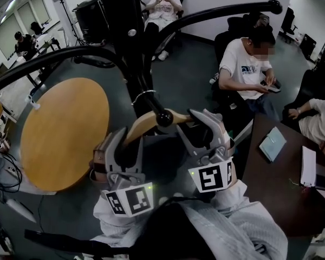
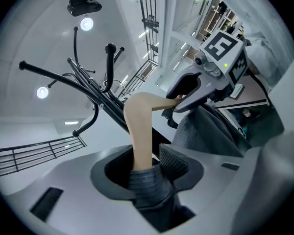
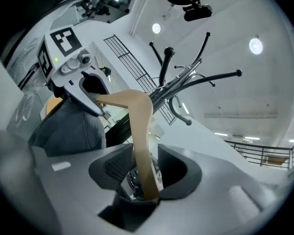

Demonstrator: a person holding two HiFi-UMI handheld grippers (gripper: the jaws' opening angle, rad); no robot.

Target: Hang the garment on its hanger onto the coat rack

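Your left gripper [image 2: 146,153] and right gripper [image 3: 146,155] both have fingers [image 2: 175,163] released, loose around the hanger [image 1: 146,122] shoulders; its hook looks seated on the rack [image 1: 122,15] peg, garment [image 2: 210,136] draped beneath it.

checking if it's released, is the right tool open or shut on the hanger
Open: right tool jaws stand apart, with a gap beside the hanger between them.

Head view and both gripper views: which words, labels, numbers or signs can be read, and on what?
No readable text in any view.
Logo on the seated person's white T-shirt: too small to read.
Left marker cube and right marker cube: black-and-white square patterns, no letters or numbers.
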